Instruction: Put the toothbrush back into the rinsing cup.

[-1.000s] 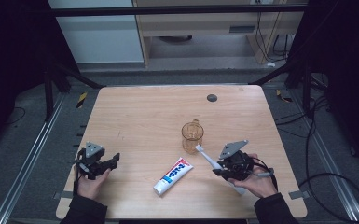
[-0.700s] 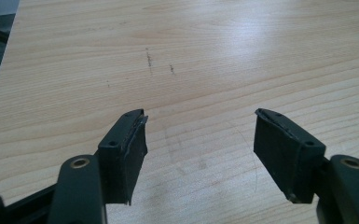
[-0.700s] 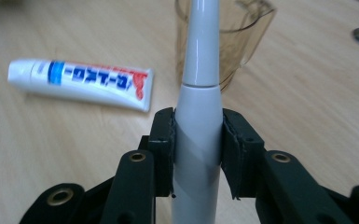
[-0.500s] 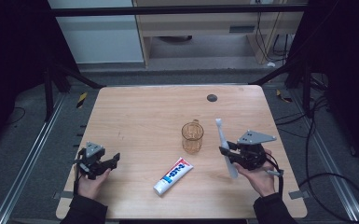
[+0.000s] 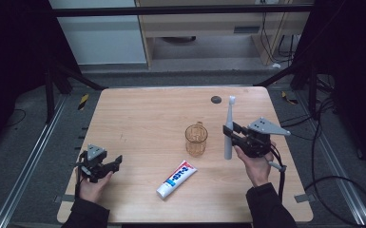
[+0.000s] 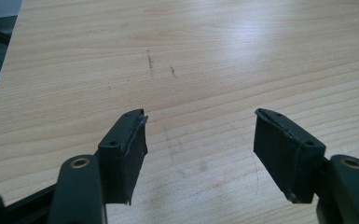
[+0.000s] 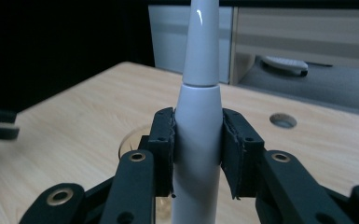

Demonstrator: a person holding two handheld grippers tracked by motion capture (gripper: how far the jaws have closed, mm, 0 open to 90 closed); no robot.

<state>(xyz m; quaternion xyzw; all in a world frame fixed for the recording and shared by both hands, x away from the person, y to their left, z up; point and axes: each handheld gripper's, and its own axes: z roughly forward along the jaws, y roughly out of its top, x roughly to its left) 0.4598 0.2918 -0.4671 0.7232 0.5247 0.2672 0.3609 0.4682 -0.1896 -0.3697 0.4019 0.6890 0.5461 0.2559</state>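
Now the right claw (image 5: 227, 134) has raised the toothbrush (image 5: 228, 128) upright

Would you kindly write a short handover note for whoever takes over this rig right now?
Right hand-held gripper: shut on the electric toothbrush, held upright above the table, just right of the amber cup.
Left hand-held gripper: open, holding nothing, low over the table's near left.
Toothpaste tube: lying flat in front of the cup.
Done: toothbrush picked up.
Left: probably stand it in the cup; the toothpaste is untouched.
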